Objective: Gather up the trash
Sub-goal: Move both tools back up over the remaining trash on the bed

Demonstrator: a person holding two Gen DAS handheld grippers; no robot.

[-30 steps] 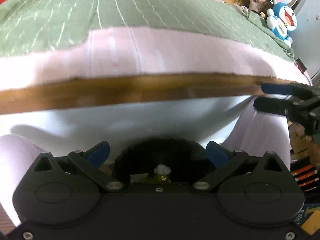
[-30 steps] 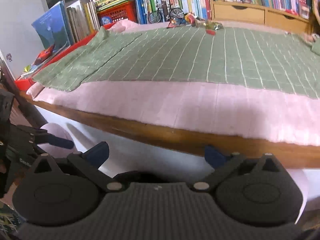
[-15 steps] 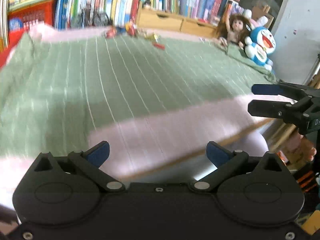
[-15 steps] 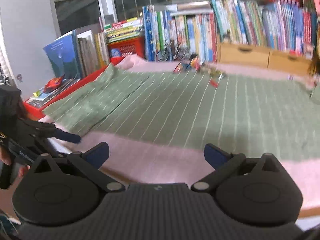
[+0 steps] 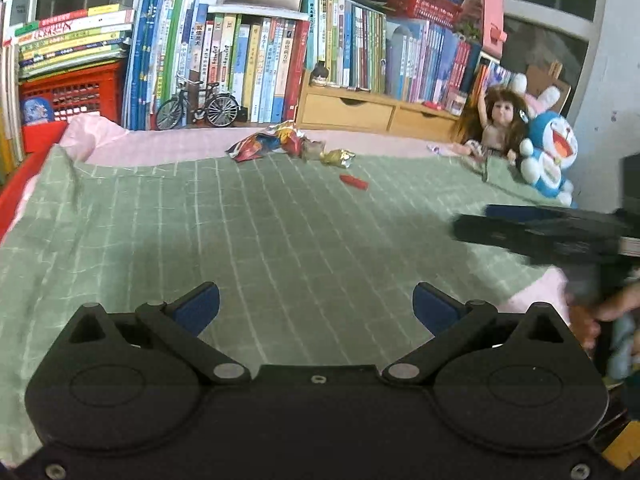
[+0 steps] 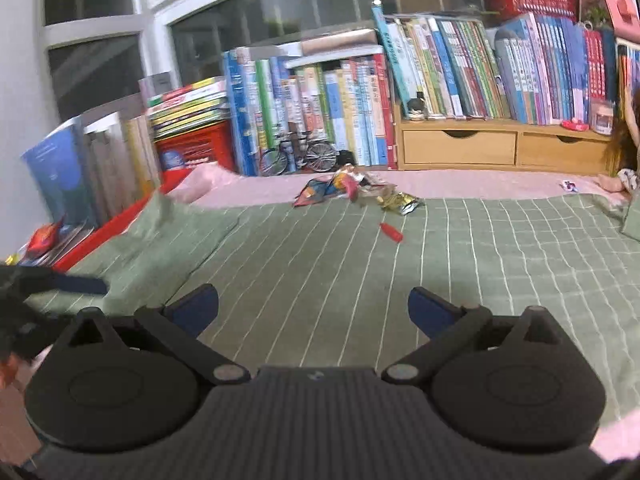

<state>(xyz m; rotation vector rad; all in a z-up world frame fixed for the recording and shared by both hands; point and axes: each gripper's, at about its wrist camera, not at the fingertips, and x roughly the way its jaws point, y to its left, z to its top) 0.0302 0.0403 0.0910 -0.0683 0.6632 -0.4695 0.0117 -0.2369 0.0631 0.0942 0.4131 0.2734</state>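
Note:
Crumpled snack wrappers [image 5: 276, 145] [image 6: 334, 189] lie at the far side of the bed, with a gold wrapper [image 5: 339, 157] [image 6: 400, 202] beside them and a small red wrapper [image 5: 353, 181] [image 6: 391, 233] a little nearer. My left gripper [image 5: 316, 306] is open above the green checked blanket [image 5: 256, 232], far short of the trash. My right gripper [image 6: 313, 306] is also open and empty over the blanket [image 6: 400, 280]. Each gripper shows at the edge of the other's view, the right gripper [image 5: 548, 232] blurred at right and the left gripper [image 6: 52, 284] at left.
Rows of books [image 5: 248, 64] [image 6: 440, 76], a model bicycle [image 5: 198, 105] [image 6: 298, 155] and wooden drawers [image 5: 376, 114] [image 6: 504, 146] line the far edge. A doll [image 5: 496, 120] and a blue plush toy [image 5: 550, 152] sit at right. A red crate [image 5: 68, 92] stands at left.
Both grippers have risen from below the bed's wooden edge to above the blanket, so the trash and the bookshelf have come into view. Both stay open.

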